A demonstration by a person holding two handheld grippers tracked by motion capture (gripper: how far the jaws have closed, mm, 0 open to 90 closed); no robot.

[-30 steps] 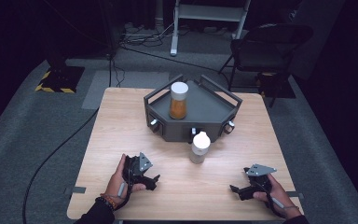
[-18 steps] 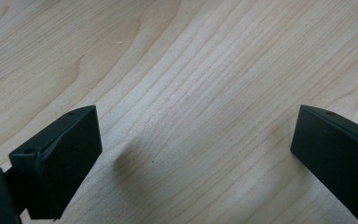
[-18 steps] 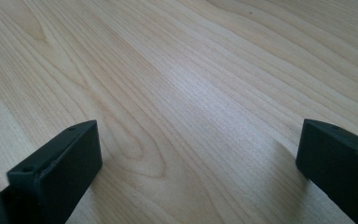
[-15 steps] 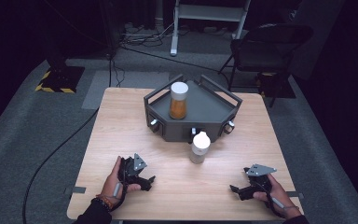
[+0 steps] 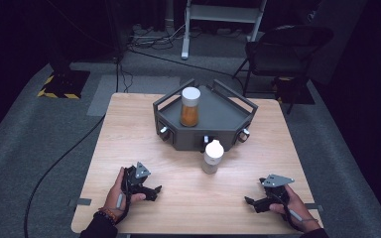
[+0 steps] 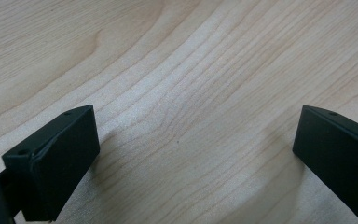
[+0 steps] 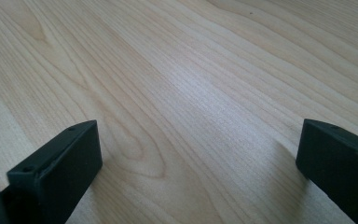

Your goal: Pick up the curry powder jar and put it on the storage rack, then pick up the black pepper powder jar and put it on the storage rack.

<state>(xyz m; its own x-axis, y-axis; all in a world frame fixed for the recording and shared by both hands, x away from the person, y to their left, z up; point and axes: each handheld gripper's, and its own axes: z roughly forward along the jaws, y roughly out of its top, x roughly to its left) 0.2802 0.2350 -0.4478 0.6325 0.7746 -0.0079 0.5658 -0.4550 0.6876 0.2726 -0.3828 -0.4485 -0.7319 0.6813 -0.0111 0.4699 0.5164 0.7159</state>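
A dark grey angular tray (image 5: 223,121) stands at the back middle of the wooden table (image 5: 129,129). On it stands a jar (image 5: 190,107) with a white lid and orange contents. A small white bottle (image 5: 212,156) stands on the table just in front of the tray. My left gripper (image 5: 154,191) rests near the front left edge, held by a hand, pointing right. My right gripper (image 5: 250,202) rests near the front right edge, pointing left. In each gripper view the jaws stand wide apart over bare wood, open, nothing between them.
A black chair (image 5: 283,49) stands beyond the table's far right corner. A white metal stand (image 5: 218,20) and cables lie on the grey floor behind. A cable (image 5: 54,168) trails off the table's left side.
My left gripper has shifted slightly and turned on the table. The right gripper, the jar and the bottle have stayed put.
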